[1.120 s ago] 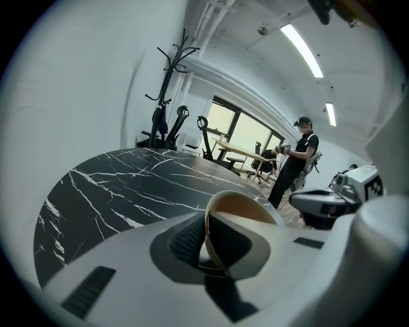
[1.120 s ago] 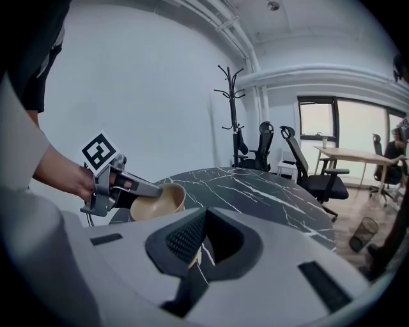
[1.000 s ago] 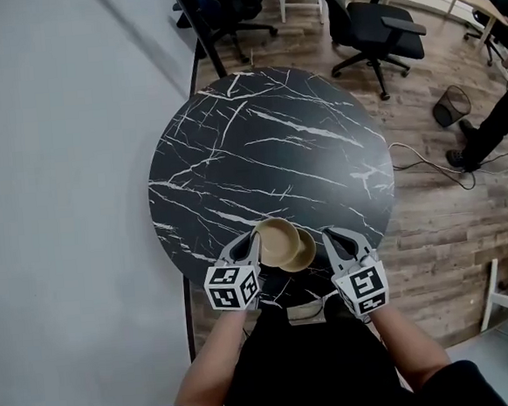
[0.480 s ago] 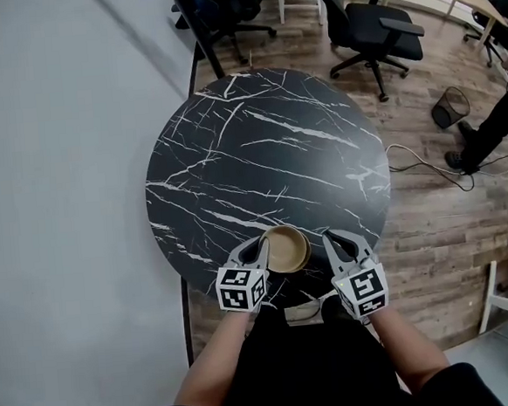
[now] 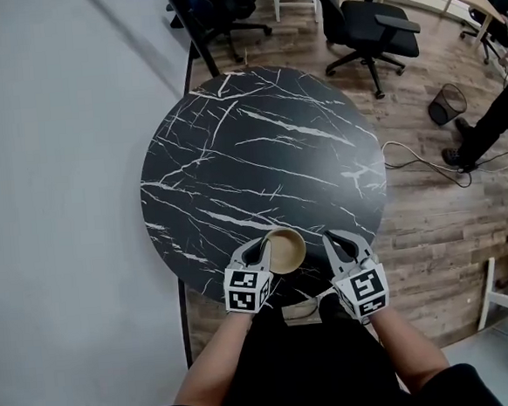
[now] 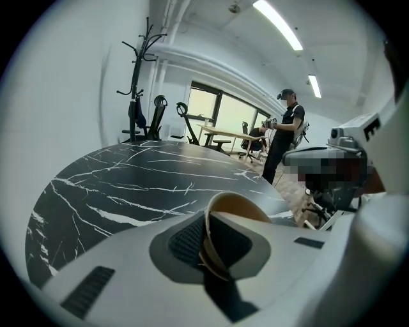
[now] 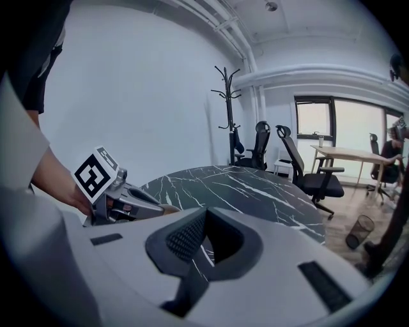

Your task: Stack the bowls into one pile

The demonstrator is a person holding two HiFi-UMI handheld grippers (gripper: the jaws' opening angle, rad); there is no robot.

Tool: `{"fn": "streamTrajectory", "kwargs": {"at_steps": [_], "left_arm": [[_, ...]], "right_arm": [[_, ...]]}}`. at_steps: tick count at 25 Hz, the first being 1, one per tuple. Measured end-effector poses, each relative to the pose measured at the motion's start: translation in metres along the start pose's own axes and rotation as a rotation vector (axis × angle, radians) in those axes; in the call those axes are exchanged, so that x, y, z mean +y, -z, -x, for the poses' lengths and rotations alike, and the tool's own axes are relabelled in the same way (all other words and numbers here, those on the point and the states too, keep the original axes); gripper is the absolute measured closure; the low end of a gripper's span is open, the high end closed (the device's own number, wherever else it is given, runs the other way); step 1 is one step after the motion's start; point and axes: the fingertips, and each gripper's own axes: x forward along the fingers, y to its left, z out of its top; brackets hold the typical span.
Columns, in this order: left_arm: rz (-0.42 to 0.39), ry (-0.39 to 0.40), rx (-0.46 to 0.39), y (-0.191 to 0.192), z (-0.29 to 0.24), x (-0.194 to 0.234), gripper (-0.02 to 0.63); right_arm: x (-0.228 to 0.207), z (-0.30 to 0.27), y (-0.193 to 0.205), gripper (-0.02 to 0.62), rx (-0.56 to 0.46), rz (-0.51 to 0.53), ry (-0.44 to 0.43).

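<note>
A tan bowl point(image 5: 286, 249) sits near the front edge of the round black marble table point(image 5: 259, 153). My left gripper point(image 5: 260, 255) is shut on its left rim. In the left gripper view the thin rim point(image 6: 230, 203) stands pinched between the pads of the gripper point(image 6: 208, 237). Only one round outline shows in the head view, with no second bowl apart from it. My right gripper point(image 5: 336, 242) is shut and empty just right of the bowl, not touching it. The right gripper view shows its closed jaws point(image 7: 204, 237) and the left gripper point(image 7: 108, 191) beside them.
Office chairs point(image 5: 371, 26) stand beyond the table's far edge. A wire wastebasket point(image 5: 448, 104), a cable point(image 5: 417, 163) and a person's legs point(image 5: 492, 118) are on the wooden floor at the right. A grey wall point(image 5: 50, 170) runs along the left.
My left gripper has carried its bowl right and down onto the second bowl, which showed beside it before; the two now read as one outline. The right gripper has not moved.
</note>
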Motion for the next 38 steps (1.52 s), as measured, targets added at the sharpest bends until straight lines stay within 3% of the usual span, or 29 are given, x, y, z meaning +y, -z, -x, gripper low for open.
{"fn": "streamTrajectory", "kwargs": {"at_steps": [4,7,14,22,28,38], "left_arm": [[-0.013,-0.012,-0.004,-0.001,0.000,-0.001,0.565],[-0.031,-0.013,-0.013,-0.002,0.000,-0.002,0.505],[-0.046,-0.023,-0.116,-0.031,0.018,-0.003,0.488],[-0.038,-0.033,-0.296,-0.084,0.064,-0.009,0.537],[0.055,-0.066,-0.424,-0.113,0.098,-0.002,0.591],[0.059,-0.064,-0.487,-0.125,0.127,0.005,0.591]], "right_arm": [[-0.002,0.006,0.004,0.588,0.013,0.001,0.008],[0.000,0.006,0.002,0.588,0.005,0.000,0.008],[0.010,0.000,-0.005,0.588,-0.012,0.017,-0.011],[0.019,0.002,-0.051,0.588,-0.094,-0.023,-0.052],[0.010,0.009,-0.090,0.588,-0.188,-0.142,-0.050],[0.021,0.014,-0.136,0.589,-0.277,-0.030,-0.073]]}}
